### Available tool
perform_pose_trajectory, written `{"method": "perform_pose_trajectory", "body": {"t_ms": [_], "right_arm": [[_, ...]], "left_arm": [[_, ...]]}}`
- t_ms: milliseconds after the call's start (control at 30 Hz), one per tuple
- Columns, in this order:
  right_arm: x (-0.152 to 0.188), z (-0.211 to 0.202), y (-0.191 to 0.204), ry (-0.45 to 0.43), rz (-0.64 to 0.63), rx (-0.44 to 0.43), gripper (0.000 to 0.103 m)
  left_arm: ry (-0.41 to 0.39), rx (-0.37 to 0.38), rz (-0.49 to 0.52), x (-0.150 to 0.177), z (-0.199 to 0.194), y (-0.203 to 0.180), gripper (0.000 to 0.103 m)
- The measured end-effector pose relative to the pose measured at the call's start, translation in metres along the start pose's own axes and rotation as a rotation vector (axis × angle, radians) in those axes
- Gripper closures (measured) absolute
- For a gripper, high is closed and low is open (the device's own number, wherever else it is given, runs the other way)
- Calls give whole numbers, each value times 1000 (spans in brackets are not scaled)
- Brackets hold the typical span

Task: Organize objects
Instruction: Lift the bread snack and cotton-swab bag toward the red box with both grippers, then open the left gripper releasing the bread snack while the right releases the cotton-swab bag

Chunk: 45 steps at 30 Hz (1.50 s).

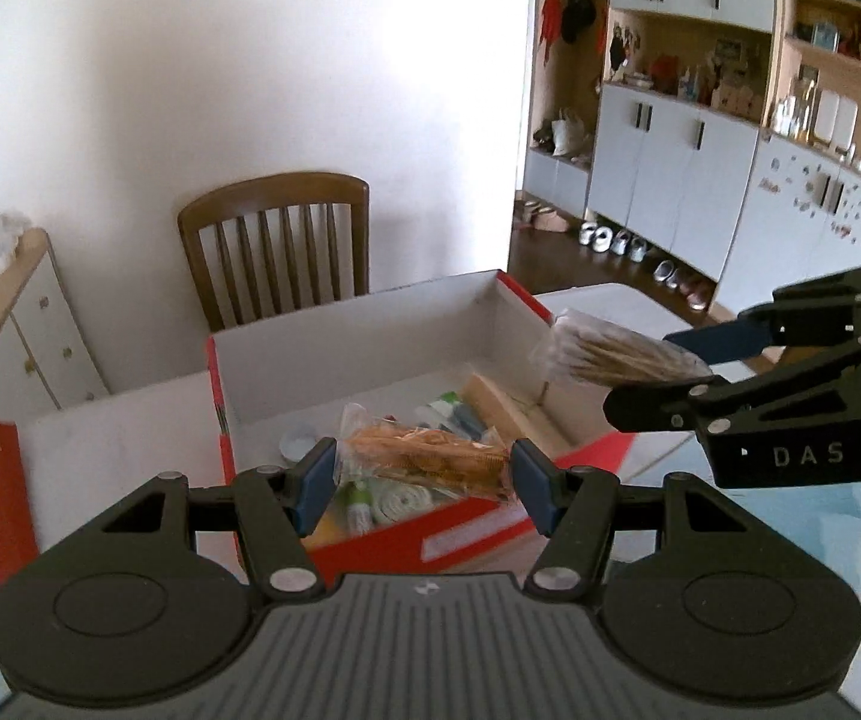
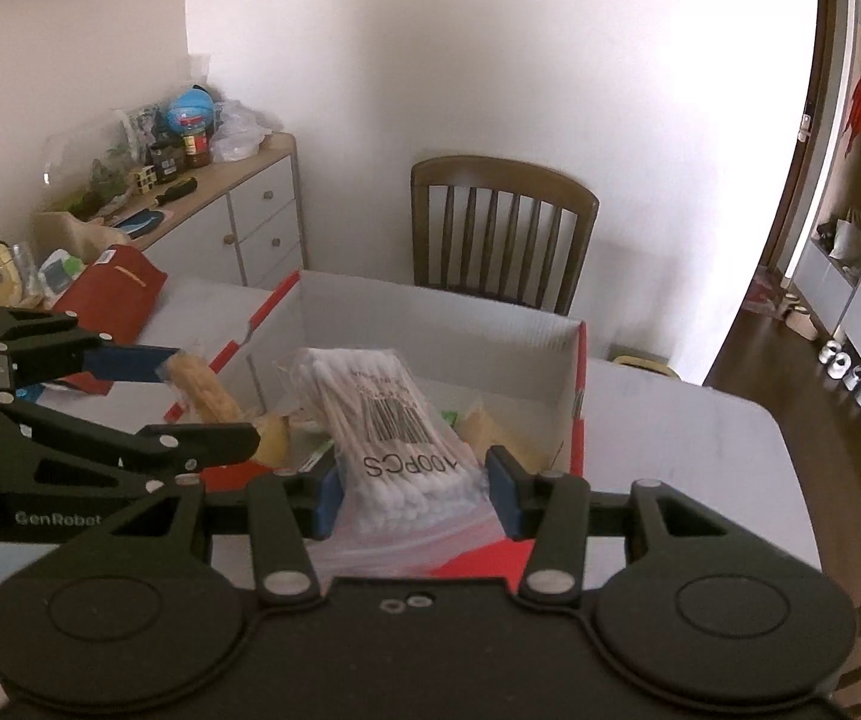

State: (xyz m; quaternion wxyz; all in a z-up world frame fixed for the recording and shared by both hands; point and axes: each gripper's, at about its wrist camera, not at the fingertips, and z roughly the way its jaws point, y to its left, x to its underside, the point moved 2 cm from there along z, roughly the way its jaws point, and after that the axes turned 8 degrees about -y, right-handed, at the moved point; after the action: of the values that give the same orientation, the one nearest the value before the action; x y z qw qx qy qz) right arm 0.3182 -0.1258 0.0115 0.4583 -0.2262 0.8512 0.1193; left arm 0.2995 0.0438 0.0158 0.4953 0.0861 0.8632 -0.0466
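A red cardboard box (image 1: 364, 324) with white inner walls stands open on the white table; it also shows in the right wrist view (image 2: 574, 372). My left gripper (image 1: 424, 480) is shut on a clear bag of orange-brown sticks (image 1: 430, 456) and holds it over the box's near edge. My right gripper (image 2: 409, 489) is shut on a clear bag of cotton swabs (image 2: 382, 420) marked 100PCS, held over the box. In the left wrist view the right gripper (image 1: 664, 360) holds that bag (image 1: 610, 354) at the box's right side. The left gripper (image 2: 190, 396) shows at the left.
Several small items (image 1: 448, 414) lie inside the box. A wooden chair (image 1: 280, 246) stands behind the table. A red bag (image 2: 118, 294) lies at the table's left. A sideboard (image 2: 232, 204) with clutter stands by the wall. Wall cabinets (image 1: 700, 138) and shoes are at the right.
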Motion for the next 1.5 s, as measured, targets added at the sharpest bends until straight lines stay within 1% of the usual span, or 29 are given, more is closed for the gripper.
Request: {"method": "perform_pose_trajectory", "body": {"t_ms": [133, 400, 667, 833, 933, 1067, 1433, 1500], "right_arm": [[-5, 19, -7, 11, -9, 14, 55], [-13, 60, -15, 47, -4, 7, 55], [-12, 103, -22, 106, 5, 25, 55], [-9, 122, -24, 137, -3, 31, 55], [-8, 133, -24, 156, -16, 34, 55], [-1, 146, -23, 185, -35, 32, 54], [9, 162, -11, 207, -89, 30, 52], [8, 162, -11, 208, -99, 32, 48]], "left_arm": [[25, -14, 12, -6, 19, 3, 41], [84, -44, -7, -7, 59, 15, 41], [144, -77, -38, -5, 98, 35, 41], [179, -93, -49, -1, 118, 41, 41], [195, -76, -21, 2, 125, 40, 41], [222, -76, 12, 11, 134, 37, 41], [267, -73, 10, 26, 150, 35, 41], [278, -67, 3, 29, 151, 34, 41]]}}
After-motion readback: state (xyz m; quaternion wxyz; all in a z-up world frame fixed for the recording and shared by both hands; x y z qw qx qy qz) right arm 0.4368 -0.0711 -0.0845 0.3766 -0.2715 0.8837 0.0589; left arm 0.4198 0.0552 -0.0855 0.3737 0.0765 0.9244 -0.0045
